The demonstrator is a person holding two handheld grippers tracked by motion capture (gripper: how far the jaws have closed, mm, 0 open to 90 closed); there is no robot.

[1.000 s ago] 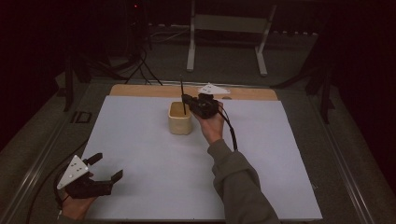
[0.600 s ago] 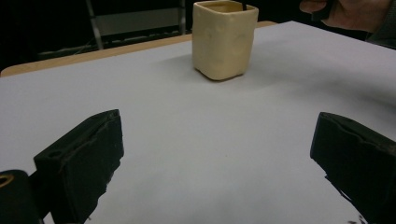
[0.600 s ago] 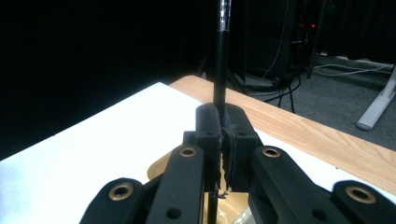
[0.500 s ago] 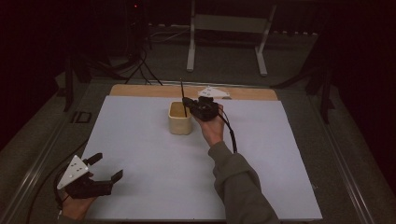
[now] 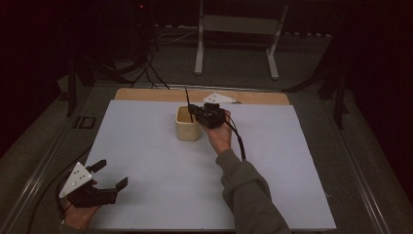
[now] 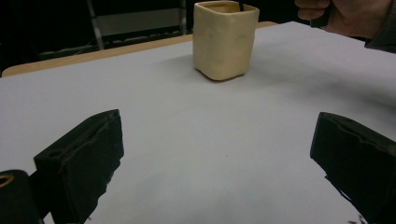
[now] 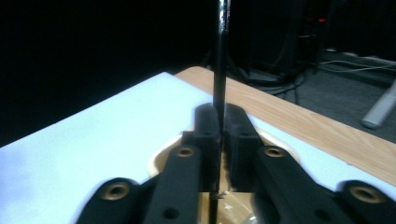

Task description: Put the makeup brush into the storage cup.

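One upright rod (image 7: 220, 70) clamped by right tongs (image 7: 219, 140).

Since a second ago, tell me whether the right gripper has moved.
No. In the high view the right gripper sits at the cream cup's right rim as before, shut on the thin black rod.

The left gripper (image 5: 104, 181) rests low at the near left corner, held in the left hand (image 5: 78, 216), its jaws spread wide apart. The right hand (image 5: 219, 136) reaches forward on an outstretched sleeved forearm (image 5: 248, 195), holding the right gripper (image 5: 194, 111), jaws pinched together on a thin rod (image 7: 220, 60).
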